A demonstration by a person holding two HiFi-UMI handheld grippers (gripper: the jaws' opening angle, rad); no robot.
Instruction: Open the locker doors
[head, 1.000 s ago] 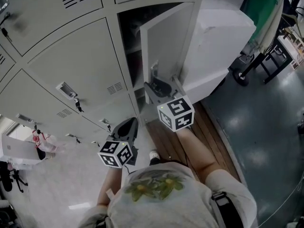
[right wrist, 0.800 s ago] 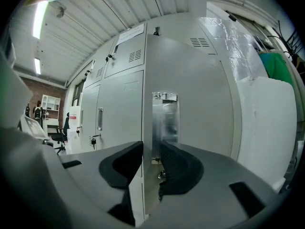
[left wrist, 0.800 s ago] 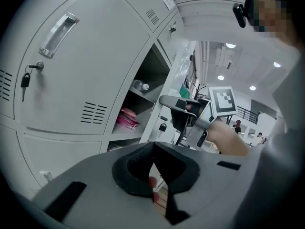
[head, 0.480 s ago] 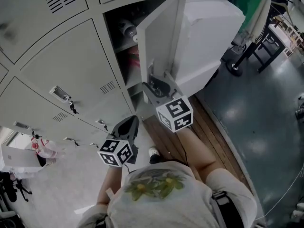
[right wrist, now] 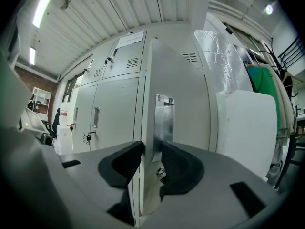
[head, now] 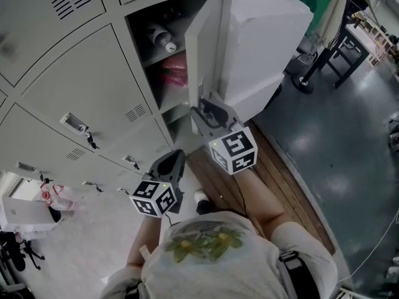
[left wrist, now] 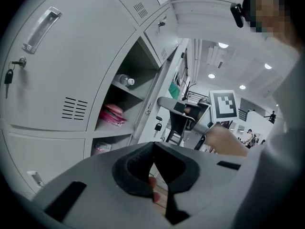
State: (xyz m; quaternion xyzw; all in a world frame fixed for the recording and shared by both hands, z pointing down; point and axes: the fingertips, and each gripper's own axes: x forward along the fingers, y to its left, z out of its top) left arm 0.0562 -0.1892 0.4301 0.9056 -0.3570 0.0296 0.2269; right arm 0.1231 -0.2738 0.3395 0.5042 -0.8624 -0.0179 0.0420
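My right claw (right wrist: 152, 154) grasps the free edge of the one locker door (head: 206, 48) that stands open. One pad lies on the outer face and the other on the metal latch plate inside. The jaws have just been opening a little, so I judge the grip is easing, but the door edge sits between the pads and they look to be touching it. My left claw (left wrist: 153, 147) is clenched on nothing, its tips meeting, and it hangs low in front of the lower lockers, apart from every door.

As for progress, this door is swung out well clear of its frame, roughly square to the locker front, so I'd call that one done or nearly so. The rest of the bank is left to do. In the head view I count one door open and at least four shut doors (head: 87, 80) to its left and above; more may lie beyond the edge of the view. Several of them have a key hanging at the lock.

Inside the open locker I count two things. One bottle (head: 159, 37) lies on the upper shelf and one pink bundle (head: 174, 72) lies on the shelf below it.
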